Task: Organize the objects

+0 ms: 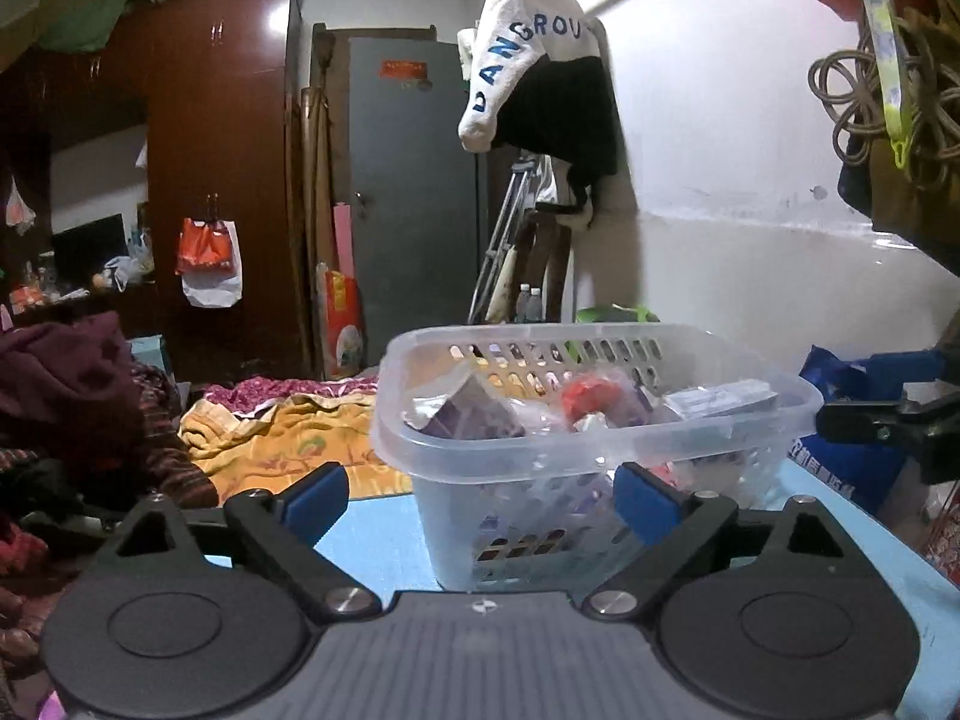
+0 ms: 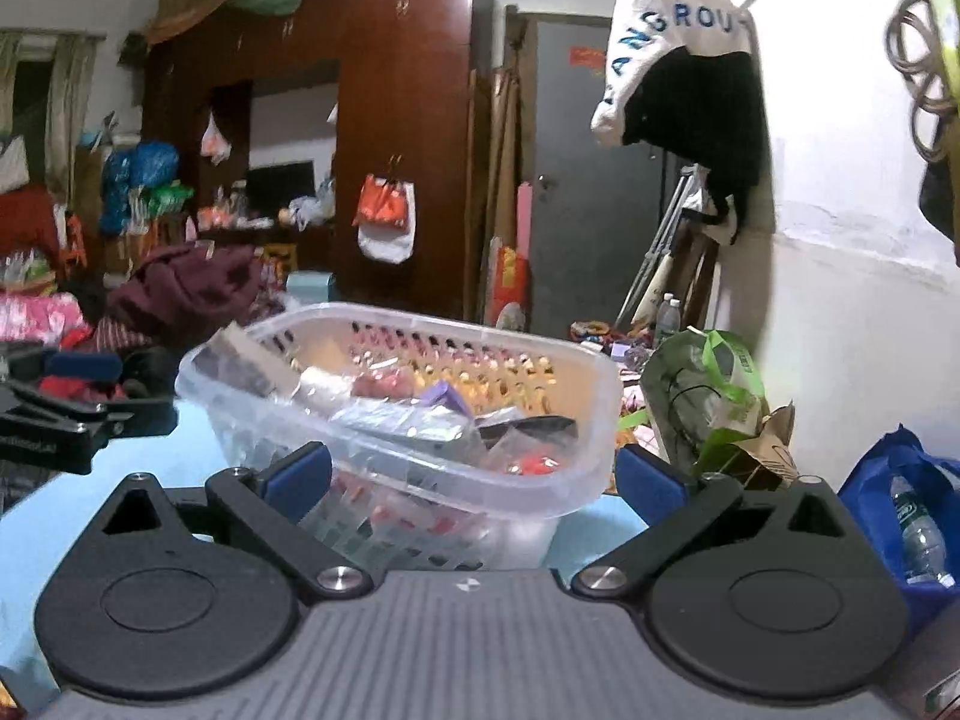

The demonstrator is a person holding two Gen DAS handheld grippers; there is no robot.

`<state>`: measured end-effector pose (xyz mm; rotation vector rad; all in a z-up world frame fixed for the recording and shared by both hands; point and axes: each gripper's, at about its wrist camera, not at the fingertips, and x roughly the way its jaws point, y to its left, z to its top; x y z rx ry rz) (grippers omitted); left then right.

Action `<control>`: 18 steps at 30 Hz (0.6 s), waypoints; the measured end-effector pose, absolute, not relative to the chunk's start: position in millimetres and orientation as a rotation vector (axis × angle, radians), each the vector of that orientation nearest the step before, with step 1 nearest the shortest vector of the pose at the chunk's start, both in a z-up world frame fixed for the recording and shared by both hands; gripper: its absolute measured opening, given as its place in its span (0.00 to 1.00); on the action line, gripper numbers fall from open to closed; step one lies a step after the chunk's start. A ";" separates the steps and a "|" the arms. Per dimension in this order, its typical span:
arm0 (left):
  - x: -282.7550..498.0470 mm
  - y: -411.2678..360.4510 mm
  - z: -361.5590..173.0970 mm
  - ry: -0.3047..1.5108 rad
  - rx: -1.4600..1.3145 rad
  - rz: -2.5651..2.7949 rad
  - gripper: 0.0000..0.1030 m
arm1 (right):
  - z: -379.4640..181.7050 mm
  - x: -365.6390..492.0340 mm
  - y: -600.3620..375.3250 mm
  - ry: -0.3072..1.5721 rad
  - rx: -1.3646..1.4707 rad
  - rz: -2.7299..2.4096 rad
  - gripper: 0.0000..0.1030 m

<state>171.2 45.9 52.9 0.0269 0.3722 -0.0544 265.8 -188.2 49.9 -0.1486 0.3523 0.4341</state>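
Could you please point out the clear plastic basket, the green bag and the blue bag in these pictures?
clear plastic basket [image 1: 600,447]: left wrist view, on its near rim.
green bag [image 2: 708,384]: right wrist view, on its crumpled front.
blue bag [image 2: 888,480]: right wrist view, on its upper left side.

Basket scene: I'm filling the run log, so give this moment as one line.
left gripper: open, empty | right gripper: open, empty | basket: on blue table, filled, ungripped

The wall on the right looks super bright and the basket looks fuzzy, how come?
Left wrist view: light glares off the white wall, washing it out; the clear basket is slightly smeared. Right wrist view: the same wall is overexposed, the basket's contents are blurred, and straight edges bend near the borders.
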 end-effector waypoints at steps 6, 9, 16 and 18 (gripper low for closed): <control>168.1 44.7 52.7 0.390 0.014 -0.062 0.94 | 44.3 265.0 -193.8 0.371 -0.116 0.432 1.00; 169.0 44.0 52.0 0.392 0.012 -0.065 0.94 | 41.7 263.4 -194.9 0.374 -0.120 0.422 1.00; 169.7 39.9 50.9 0.397 0.023 -0.060 0.94 | 41.9 260.4 -196.0 0.363 -0.116 0.415 1.00; 169.0 39.3 51.9 0.394 0.020 -0.061 0.94 | 42.5 258.8 -196.0 0.358 -0.112 0.422 1.00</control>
